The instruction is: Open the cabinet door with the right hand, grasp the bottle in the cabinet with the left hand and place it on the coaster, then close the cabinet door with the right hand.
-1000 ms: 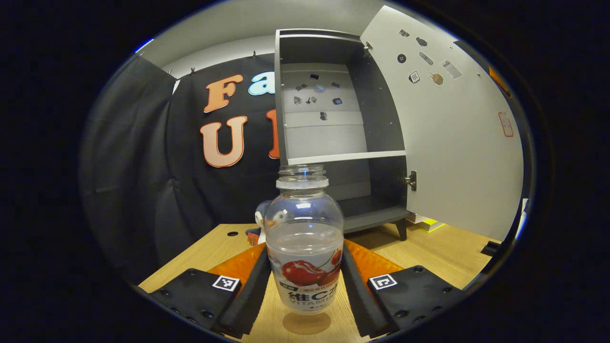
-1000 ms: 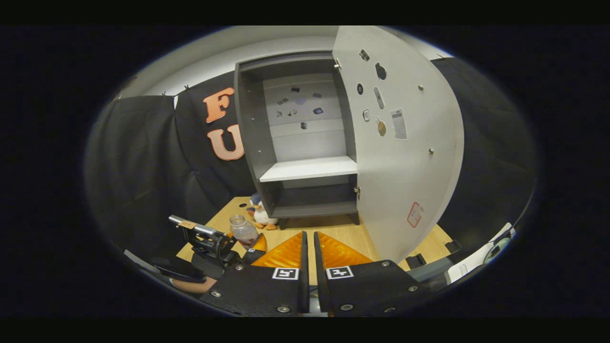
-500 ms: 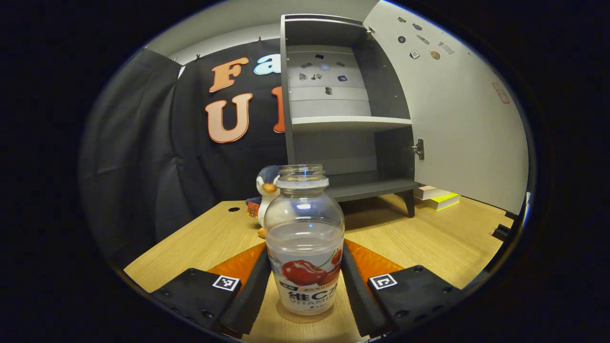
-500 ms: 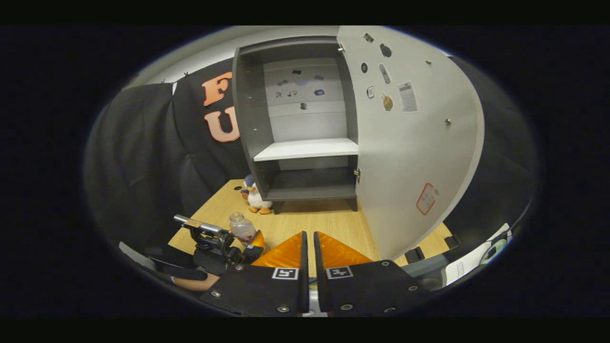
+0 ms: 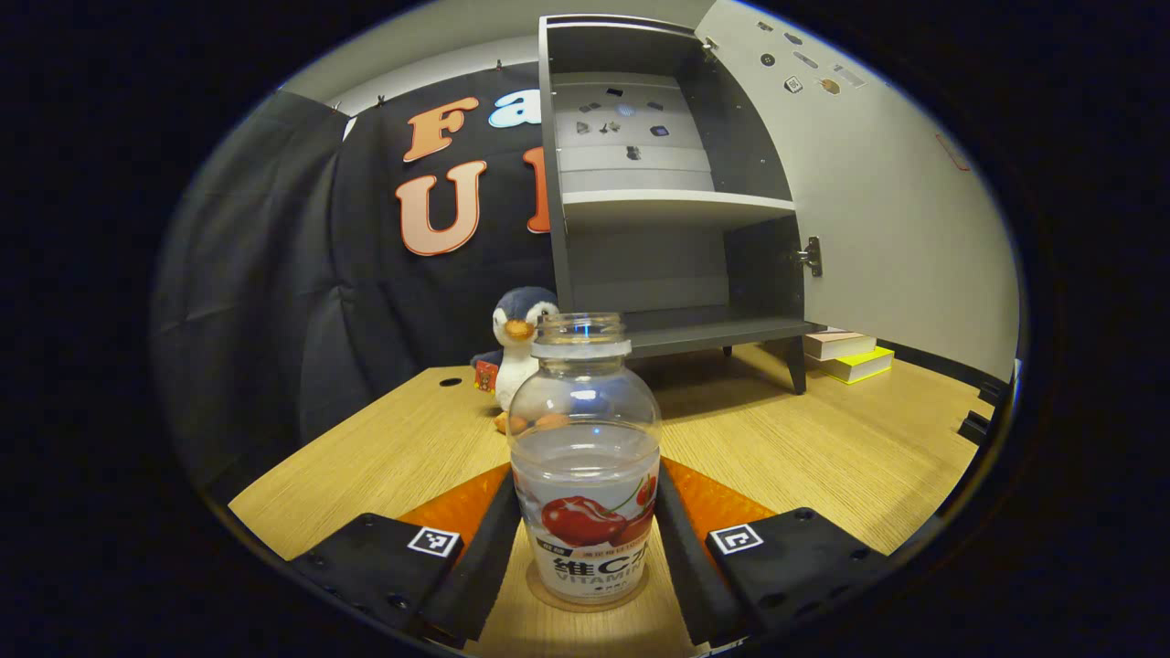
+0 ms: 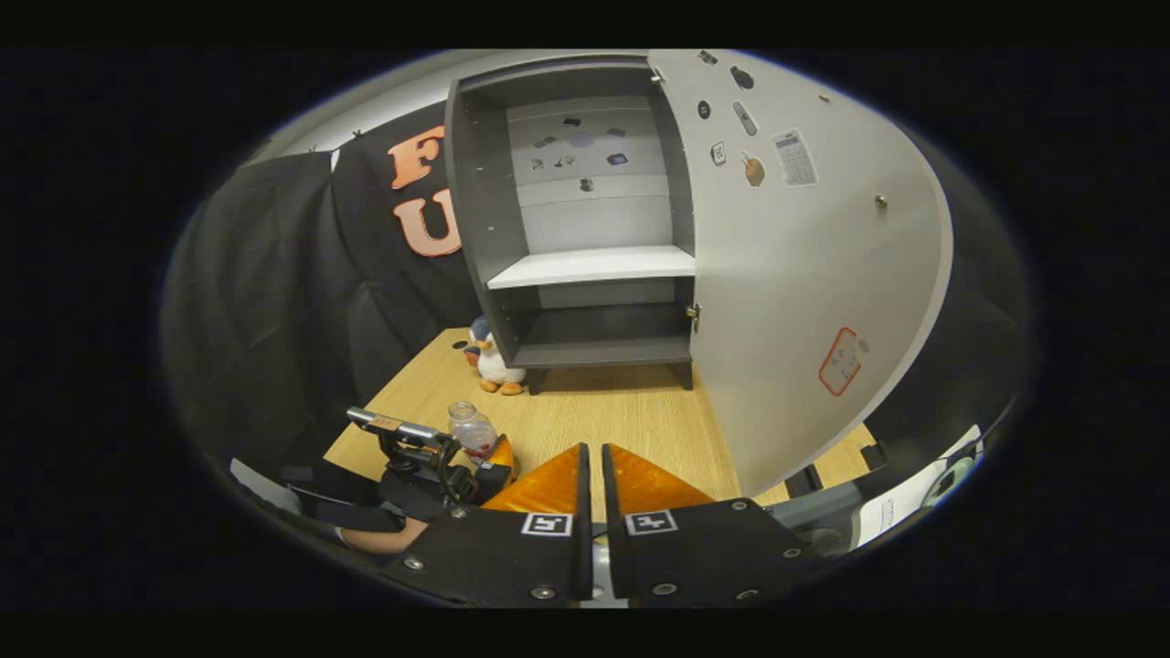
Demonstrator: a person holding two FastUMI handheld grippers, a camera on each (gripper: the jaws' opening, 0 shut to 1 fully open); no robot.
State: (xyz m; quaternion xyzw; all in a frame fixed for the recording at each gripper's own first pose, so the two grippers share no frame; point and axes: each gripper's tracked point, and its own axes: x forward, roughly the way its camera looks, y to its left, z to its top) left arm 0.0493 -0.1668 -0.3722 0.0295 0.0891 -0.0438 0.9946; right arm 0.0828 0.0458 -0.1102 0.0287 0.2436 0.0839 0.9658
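Observation:
A clear uncapped bottle (image 5: 585,457) with a cherry label stands upright on a round tan coaster (image 5: 536,589) on the wooden table. My left gripper (image 5: 585,484) is shut on the bottle, one finger on each side of its label. The right gripper view has that bottle (image 6: 472,429) and the left gripper (image 6: 430,457) low on the left. My right gripper (image 6: 592,452) is shut on nothing and hovers over the table, short of the cabinet. The grey cabinet (image 6: 594,228) stands with its door (image 6: 804,274) swung wide open to the right; its shelves are bare.
A plush penguin (image 5: 516,338) sits on the table left of the cabinet's (image 5: 676,183) foot, behind the bottle. Two books (image 5: 845,352) lie under the open door (image 5: 877,201). Bare wooden table (image 5: 823,448) stretches between the bottle and the cabinet.
My left gripper has come down with the bottle until its base meets the coaster. The right gripper stayed shut and drifted a little nearer the open door.

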